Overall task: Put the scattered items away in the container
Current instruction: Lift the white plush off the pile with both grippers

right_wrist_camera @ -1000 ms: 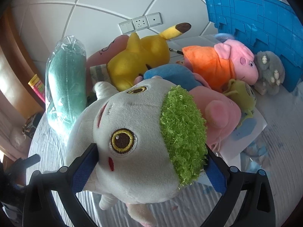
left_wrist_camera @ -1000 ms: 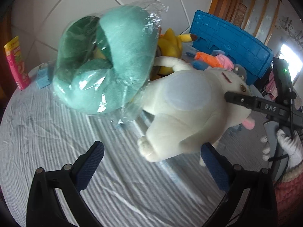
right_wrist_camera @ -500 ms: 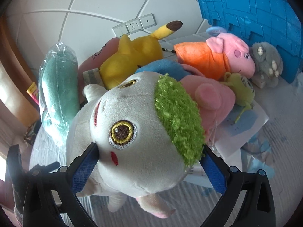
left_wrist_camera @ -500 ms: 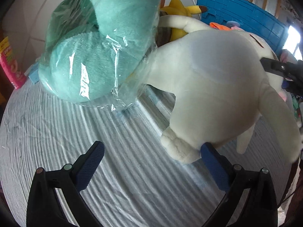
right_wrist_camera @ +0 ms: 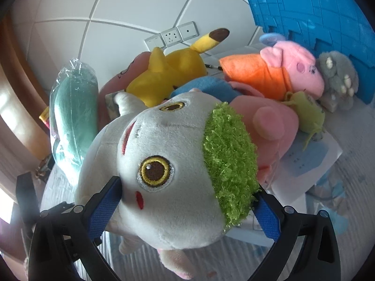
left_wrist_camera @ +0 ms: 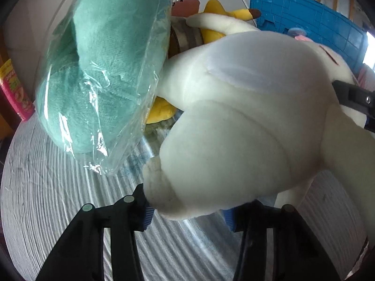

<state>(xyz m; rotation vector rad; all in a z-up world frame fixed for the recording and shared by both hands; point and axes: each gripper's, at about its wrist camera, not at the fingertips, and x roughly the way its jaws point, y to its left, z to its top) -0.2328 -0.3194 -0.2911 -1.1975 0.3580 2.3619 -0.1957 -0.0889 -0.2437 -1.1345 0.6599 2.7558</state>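
- The pink and yellow packet (left_wrist_camera: 14,89), at the left edge of the left wrist view, carries yellow-banded print, too blurred and cut off to read.
- The white paper sheet (right_wrist_camera: 309,157), right of centre in the right wrist view, bears tiny illegible marks.

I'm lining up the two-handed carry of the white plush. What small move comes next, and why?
Probably a short joint lift. The right gripper already clamps the white plush's head, and the left gripper has just been closing on its lower end, pads against the fabric. Raising both ends together should clear the bagged teal cushion beside it.
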